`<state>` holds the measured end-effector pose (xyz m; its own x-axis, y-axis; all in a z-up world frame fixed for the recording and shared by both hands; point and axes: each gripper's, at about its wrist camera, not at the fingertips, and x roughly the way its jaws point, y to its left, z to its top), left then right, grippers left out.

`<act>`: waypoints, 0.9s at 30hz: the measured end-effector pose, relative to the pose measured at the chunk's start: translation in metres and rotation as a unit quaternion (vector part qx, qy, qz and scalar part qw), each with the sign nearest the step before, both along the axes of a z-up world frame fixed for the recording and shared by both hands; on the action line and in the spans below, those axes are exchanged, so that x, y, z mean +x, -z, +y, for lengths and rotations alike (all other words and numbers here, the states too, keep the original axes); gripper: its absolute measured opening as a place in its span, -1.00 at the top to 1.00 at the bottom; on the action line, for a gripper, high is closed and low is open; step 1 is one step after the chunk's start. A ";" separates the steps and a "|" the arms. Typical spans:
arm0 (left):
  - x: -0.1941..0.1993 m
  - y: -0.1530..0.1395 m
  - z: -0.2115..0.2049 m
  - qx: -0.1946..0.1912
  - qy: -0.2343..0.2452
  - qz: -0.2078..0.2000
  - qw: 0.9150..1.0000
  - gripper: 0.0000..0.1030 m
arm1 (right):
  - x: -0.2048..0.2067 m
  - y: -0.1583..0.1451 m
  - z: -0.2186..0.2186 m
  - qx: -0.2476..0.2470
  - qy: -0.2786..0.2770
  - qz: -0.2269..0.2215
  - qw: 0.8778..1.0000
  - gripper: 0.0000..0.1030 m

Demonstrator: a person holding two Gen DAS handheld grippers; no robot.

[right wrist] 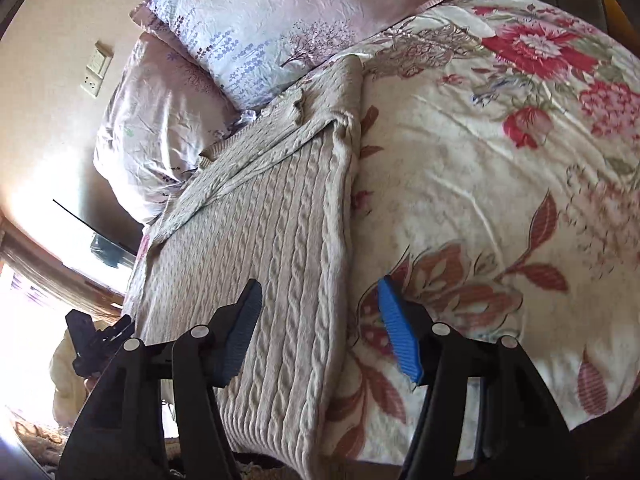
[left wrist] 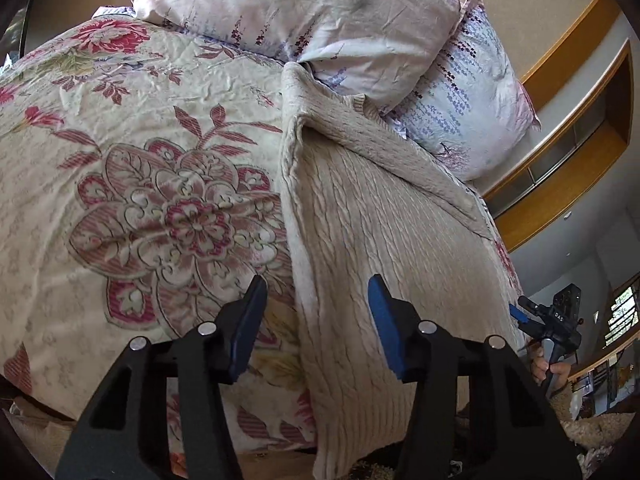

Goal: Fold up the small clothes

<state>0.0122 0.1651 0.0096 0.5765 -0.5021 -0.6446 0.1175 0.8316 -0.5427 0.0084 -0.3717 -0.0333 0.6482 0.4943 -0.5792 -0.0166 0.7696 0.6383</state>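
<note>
The left gripper (left wrist: 318, 304) stands released low in the left wrist view, nothing between its blue pads, over the long edge of the cream cable-knit sweater (left wrist: 360, 216). The sweater lies in a narrow strip down the floral bedspread (left wrist: 120, 160), its top at the pillows (left wrist: 300, 12). A clean fold likely means pinching the hem at both corners together.

In the right wrist view the right gripper (right wrist: 320, 308) is released too, empty, astride the sweater's (right wrist: 256, 240) right edge. The hem runs off the bottom of both views, so its corners cannot be made out.
</note>
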 end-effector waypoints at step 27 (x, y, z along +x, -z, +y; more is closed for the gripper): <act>-0.063 0.000 -0.027 -0.029 0.035 -0.018 0.999 0.85 | -0.058 0.015 0.029 0.120 -0.086 -0.048 0.988 0.83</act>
<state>-0.0504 0.1376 0.0094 0.5605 -0.5778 -0.5933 0.1949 0.7883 -0.5836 -0.0499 -0.3426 -0.0486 0.5888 0.7175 -0.3723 -0.2035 0.5773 0.7908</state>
